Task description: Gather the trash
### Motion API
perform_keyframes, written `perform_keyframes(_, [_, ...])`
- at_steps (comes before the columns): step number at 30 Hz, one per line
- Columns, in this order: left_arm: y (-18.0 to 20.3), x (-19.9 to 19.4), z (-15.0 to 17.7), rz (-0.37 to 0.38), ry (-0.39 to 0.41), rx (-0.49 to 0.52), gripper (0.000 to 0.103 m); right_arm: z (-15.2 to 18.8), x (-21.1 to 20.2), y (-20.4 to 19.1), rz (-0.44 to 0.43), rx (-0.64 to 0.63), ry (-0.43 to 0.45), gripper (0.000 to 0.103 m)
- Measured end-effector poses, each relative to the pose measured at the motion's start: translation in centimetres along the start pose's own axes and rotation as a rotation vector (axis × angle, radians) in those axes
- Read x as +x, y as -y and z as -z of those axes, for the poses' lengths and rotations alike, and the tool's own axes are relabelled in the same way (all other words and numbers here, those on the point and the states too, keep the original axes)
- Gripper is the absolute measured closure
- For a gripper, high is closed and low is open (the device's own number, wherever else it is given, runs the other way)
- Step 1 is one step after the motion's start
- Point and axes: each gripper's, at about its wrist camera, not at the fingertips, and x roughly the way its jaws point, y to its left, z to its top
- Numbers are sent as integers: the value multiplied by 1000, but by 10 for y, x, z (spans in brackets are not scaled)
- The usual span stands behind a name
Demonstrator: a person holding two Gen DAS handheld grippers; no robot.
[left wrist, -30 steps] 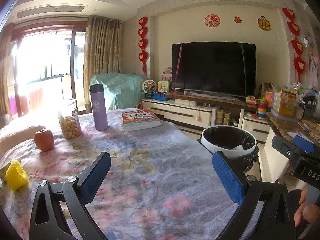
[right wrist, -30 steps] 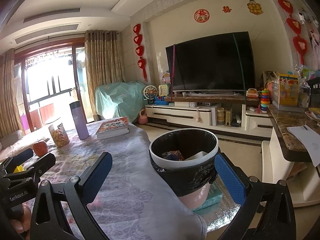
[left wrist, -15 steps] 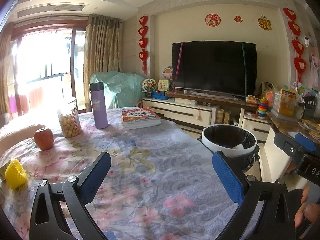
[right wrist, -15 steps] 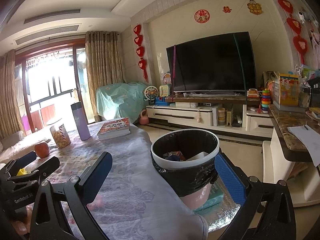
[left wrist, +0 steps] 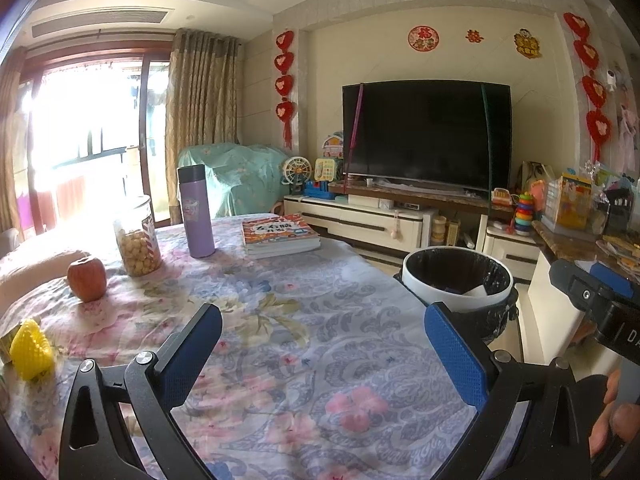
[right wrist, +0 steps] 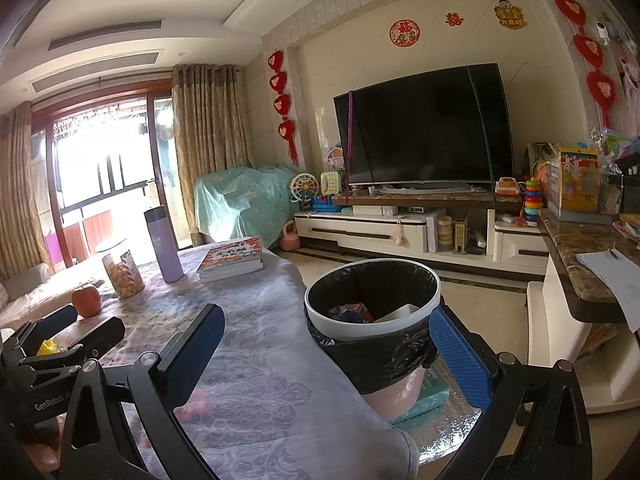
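— Where's the trash?

— In the bin (right wrist: 372, 312), mostly: a white scrap and some coloured wrappers lie at the bottom of its black liner. The bin stands on the floor just off the table's edge, straight ahead of the right tongs (right wrist: 326, 354), whose right pad sits just beside the liner.

— And the tongs themselves?

— Both spread wide, nothing between the blue pads. The left tongs (left wrist: 324, 350) hang over the flowered cloth (left wrist: 304, 360), with the bin (left wrist: 456, 280) ahead and to their right.

— Anything on the table that might count?

— A yellow crumpled thing (left wrist: 30, 354) lies far to the left of the left tongs, near the table's edge. I cannot tell what it is. In the right view it shows only as a yellow bit (right wrist: 48, 347) behind the left tool.

— What else is out there?

— Ahead and left of the left tongs: an apple (left wrist: 86, 278), then a jar (left wrist: 136, 240) of pale round snacks, then a purple flask (left wrist: 195, 212). A stack of books (left wrist: 280, 234) lies straight ahead at the far end. Beyond the table, a dark TV (left wrist: 426, 136) stands on a white cabinet.

— Any hand in view?

— Fingertips (left wrist: 616, 420) show at the lower right edge of the left view.
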Motion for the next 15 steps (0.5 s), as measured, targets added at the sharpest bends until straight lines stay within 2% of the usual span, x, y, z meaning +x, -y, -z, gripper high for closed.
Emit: perform_keyframes(15, [0,1,1,4,-2,-1,1,1,-1,-1,-6,5,-1,0])
